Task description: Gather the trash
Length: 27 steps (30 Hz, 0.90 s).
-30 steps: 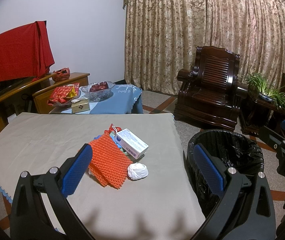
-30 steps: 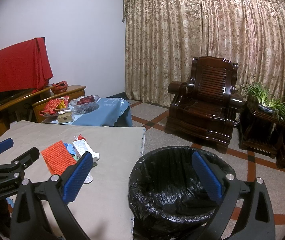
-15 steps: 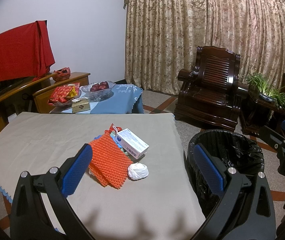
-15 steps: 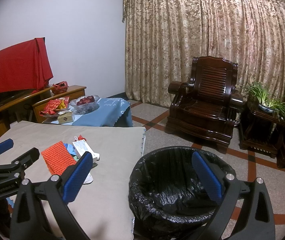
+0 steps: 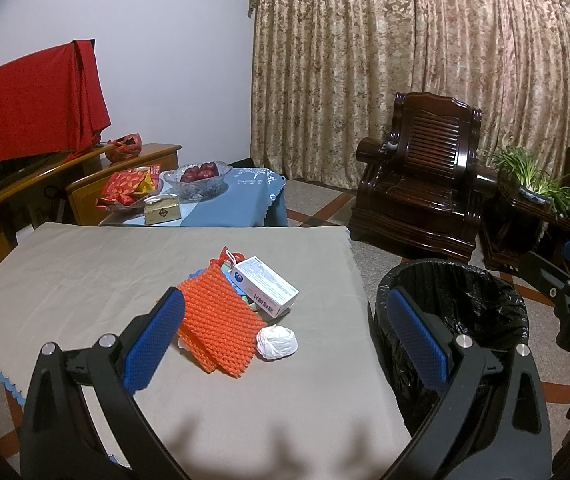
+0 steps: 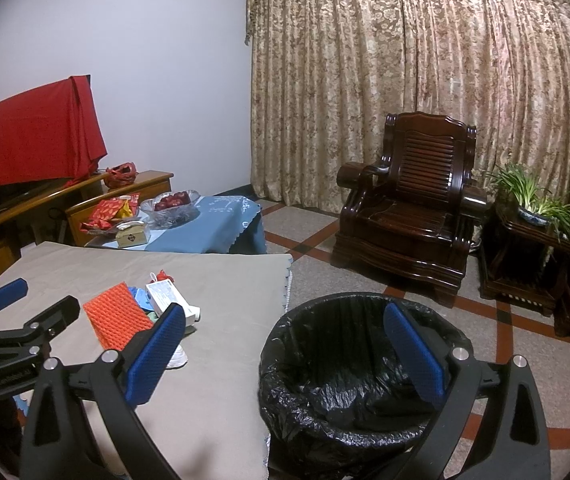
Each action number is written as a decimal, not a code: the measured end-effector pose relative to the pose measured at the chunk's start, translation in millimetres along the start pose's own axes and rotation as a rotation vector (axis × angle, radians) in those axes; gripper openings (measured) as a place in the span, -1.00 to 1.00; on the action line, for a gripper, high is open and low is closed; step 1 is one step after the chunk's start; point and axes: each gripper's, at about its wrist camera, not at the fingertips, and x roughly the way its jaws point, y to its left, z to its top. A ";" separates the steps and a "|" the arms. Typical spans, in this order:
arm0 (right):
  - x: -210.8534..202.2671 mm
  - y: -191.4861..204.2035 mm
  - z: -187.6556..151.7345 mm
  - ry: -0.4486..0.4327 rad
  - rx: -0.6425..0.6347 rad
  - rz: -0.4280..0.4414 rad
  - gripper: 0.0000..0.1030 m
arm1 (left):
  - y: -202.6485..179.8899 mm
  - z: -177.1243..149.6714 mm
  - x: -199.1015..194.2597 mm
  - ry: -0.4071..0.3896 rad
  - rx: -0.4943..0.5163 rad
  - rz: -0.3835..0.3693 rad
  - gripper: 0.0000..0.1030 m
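A small pile of trash lies on the grey-clothed table (image 5: 85, 276): an orange foam net (image 5: 217, 320), a white and blue carton (image 5: 265, 286), a crumpled white paper ball (image 5: 277, 342), with blue and red scraps under them. My left gripper (image 5: 285, 340) is open and empty, hovering above and just short of the pile. A bin with a black liner (image 6: 349, 376) stands on the floor right of the table. My right gripper (image 6: 285, 354) is open and empty, above the bin's near rim. The pile also shows in the right wrist view (image 6: 125, 318).
A low table with a blue cloth (image 5: 225, 204) holds a glass bowl of red fruit (image 5: 199, 174), a small box and red packets. A dark wooden armchair (image 5: 421, 196) and a potted plant (image 5: 533, 180) stand before the curtain. A wooden cabinet with red cloth (image 5: 29, 108) is at left.
Both grippers have drifted very slightly; the view of the pile and bin is almost the same. Nothing was taken hold of.
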 end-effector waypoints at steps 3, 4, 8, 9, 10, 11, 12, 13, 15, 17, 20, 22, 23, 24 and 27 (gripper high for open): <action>0.0 -0.1 0.0 0.001 -0.001 0.001 0.89 | -0.1 -0.1 -0.1 0.001 -0.001 0.000 0.90; -0.3 -0.5 0.2 0.001 -0.001 0.001 0.89 | 0.1 0.1 0.0 0.000 0.000 0.000 0.90; -0.8 -1.5 0.7 0.001 0.000 0.001 0.89 | 0.2 0.1 0.1 0.000 -0.001 0.000 0.90; -0.7 -1.5 0.7 0.002 0.000 0.001 0.89 | 0.2 0.1 0.0 0.001 -0.002 0.000 0.90; 1.2 -0.4 0.0 0.003 0.000 0.002 0.89 | 0.2 0.1 0.0 0.001 -0.002 0.000 0.90; 3.0 1.1 -1.0 0.003 0.000 0.003 0.89 | 0.1 0.0 0.0 0.002 -0.003 0.001 0.90; 3.6 3.1 -2.2 0.004 -0.001 0.003 0.89 | 0.0 -0.1 -0.1 0.002 -0.004 0.001 0.90; 3.8 4.8 -3.0 0.004 -0.002 0.004 0.89 | -0.1 -0.2 -0.2 0.003 -0.004 0.001 0.90; 4.1 4.5 -3.9 0.005 -0.003 0.005 0.89 | 0.5 -0.8 0.9 0.003 -0.006 0.001 0.90; 8.4 6.3 -4.5 0.009 -0.002 0.010 0.89 | 0.2 -2.4 6.8 0.006 -0.008 0.001 0.90; 12.2 8.5 -5.7 0.006 -0.006 0.023 0.89 | 4.1 -2.7 7.3 0.008 -0.014 0.003 0.90; 15.2 10.9 -4.4 0.003 -0.010 0.033 0.89 | 10.0 -2.7 9.6 0.008 -0.023 0.015 0.90; 17.5 12.4 -4.3 0.004 -0.012 0.038 0.88 | 13.8 -2.9 12.0 0.009 -0.028 0.019 0.90; 21.7 14.1 -5.2 0.007 -0.014 0.047 0.89 | 17.2 -3.8 13.9 0.006 -0.031 0.030 0.90; 37.3 21.2 -8.7 0.026 -0.015 0.070 0.88 | 29.2 -6.9 21.3 0.005 -0.039 0.071 0.90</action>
